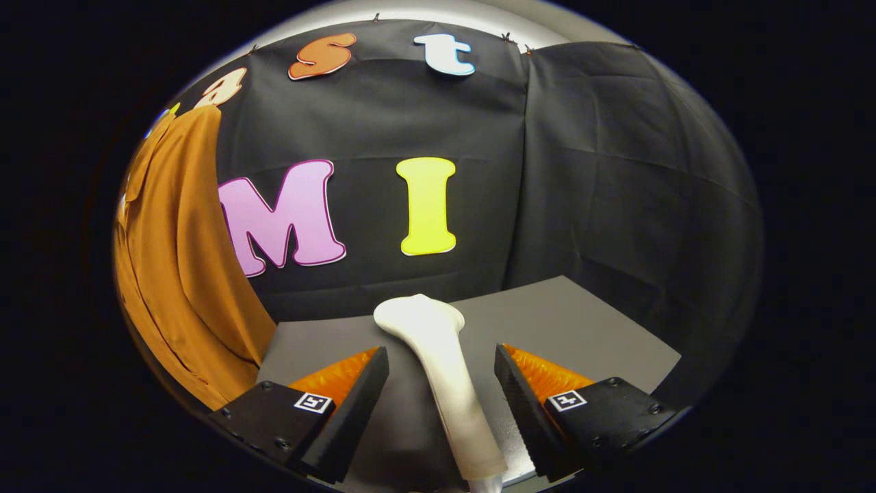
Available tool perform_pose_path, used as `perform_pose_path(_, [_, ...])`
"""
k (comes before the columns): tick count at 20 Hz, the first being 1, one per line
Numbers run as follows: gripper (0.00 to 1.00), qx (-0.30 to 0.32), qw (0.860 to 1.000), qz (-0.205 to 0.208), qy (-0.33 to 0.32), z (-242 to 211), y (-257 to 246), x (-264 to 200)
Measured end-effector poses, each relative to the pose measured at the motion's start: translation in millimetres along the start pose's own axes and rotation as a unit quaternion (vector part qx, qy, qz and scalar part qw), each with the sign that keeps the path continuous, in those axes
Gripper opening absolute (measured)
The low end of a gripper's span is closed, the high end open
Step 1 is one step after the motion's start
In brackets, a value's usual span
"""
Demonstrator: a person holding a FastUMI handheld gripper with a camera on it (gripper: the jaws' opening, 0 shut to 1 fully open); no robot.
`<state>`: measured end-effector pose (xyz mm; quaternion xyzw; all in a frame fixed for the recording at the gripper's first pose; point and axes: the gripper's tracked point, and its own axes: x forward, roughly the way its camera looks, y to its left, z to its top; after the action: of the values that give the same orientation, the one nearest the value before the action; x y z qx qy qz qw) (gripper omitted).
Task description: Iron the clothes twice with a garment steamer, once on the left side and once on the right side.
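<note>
Gripper view: the gripper (pixel 441 383) looks along its two black wedge-shaped fingers (pixel 356 404) with orange ribbed backs, and they stand wide apart, gripping nothing. Each finger base carries a small square black-and-white marker tag (pixel 314 402); its pattern is a code rather than readable writing.

Between the fingers lies the white plastic garment steamer (pixel 445 370), resting on the flat grey tabletop (pixel 582 329). Its long handle runs from the near edge, close beside the right finger, away toward the far side, where its broader rounded head sits just beyond the fingertips. There is a clear gap on each side of the handle, so neither finger touches it. No brand or label can be made out on the steamer's body.

To the left, well apart from the steamer, a brown-orange cloth garment (pixel 178 274) hangs in long vertical folds in front of the black cloth wall (pixel 616 192), its lower hem reaching down beside the left edge of the tabletop. The black wall stands behind the table on the far side and wraps round to the right.
</note>
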<state>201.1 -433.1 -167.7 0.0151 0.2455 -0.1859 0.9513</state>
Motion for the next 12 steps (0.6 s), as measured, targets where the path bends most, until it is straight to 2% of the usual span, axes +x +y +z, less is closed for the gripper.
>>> perform_pose_path(8, [0.98, -0.001, 0.996, -0.010, 0.083, -31.5, -8.9, 22.0])
perform_pose_path(11, [0.88, -0.001, 0.994, -0.010, 0.109, -44.6, -10.0, 31.1])
perform_pose_path(12, [0.80, 0.000, 0.993, -0.010, 0.117, -47.8, -9.5, 32.3])
